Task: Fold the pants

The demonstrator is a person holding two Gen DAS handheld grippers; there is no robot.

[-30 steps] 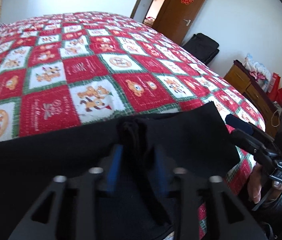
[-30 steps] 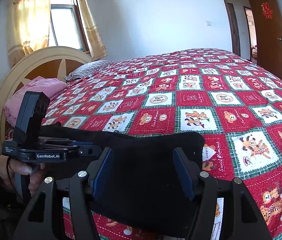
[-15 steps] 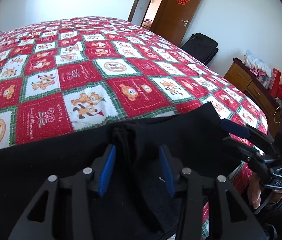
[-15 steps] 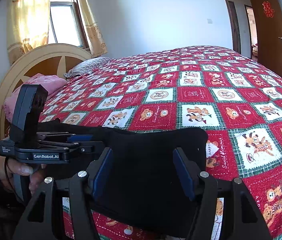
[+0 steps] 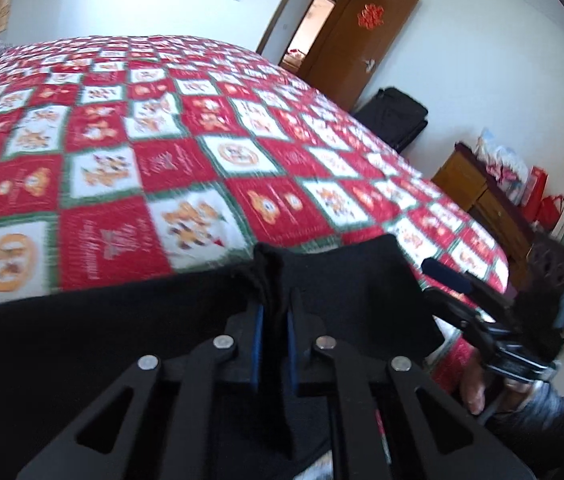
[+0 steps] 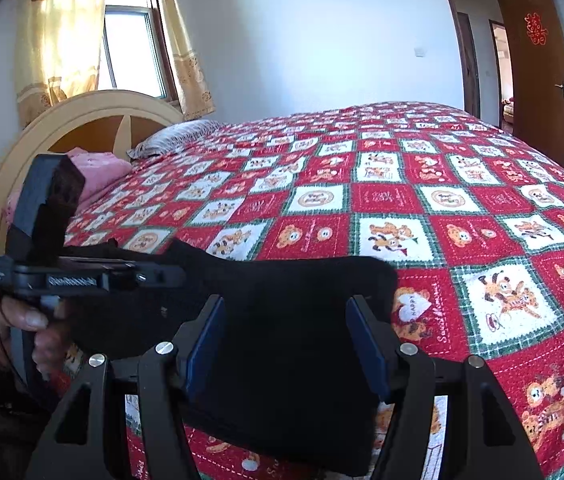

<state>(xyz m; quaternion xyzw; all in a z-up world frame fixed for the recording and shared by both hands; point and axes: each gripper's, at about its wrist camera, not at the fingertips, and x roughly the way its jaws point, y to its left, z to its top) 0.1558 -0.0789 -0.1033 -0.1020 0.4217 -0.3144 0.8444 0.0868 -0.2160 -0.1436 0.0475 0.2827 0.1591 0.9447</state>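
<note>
- The left gripper (image 5: 273, 322) is seen pressed together on a raised ridge of the black pants (image 5: 129, 320); its jaws have just been closing, and a bunched fold of cloth is pinched between the blue pads (image 5: 257, 334)
- The right gripper (image 6: 286, 340) is held spread, its pads standing either side of the dark cloth without pressing on it; nothing is gripped there
- The pants are laid across the near edge of the bed, on the red, white and green patchwork quilt (image 6: 422, 200), with one squared end (image 6: 362, 276) lying flat ahead of the right gripper
- The cloth is judged soft, light and limp: it gathers where pinched and will sag and drape when lifted, so no stiffness can be counted on
- A hold is best taken at hems or corners, where layers are thicker; a pinch in mid-cloth may catch only the top layer
- The quilt's texture may drag on the cloth, so lifting is judged safer than sliding
</note>
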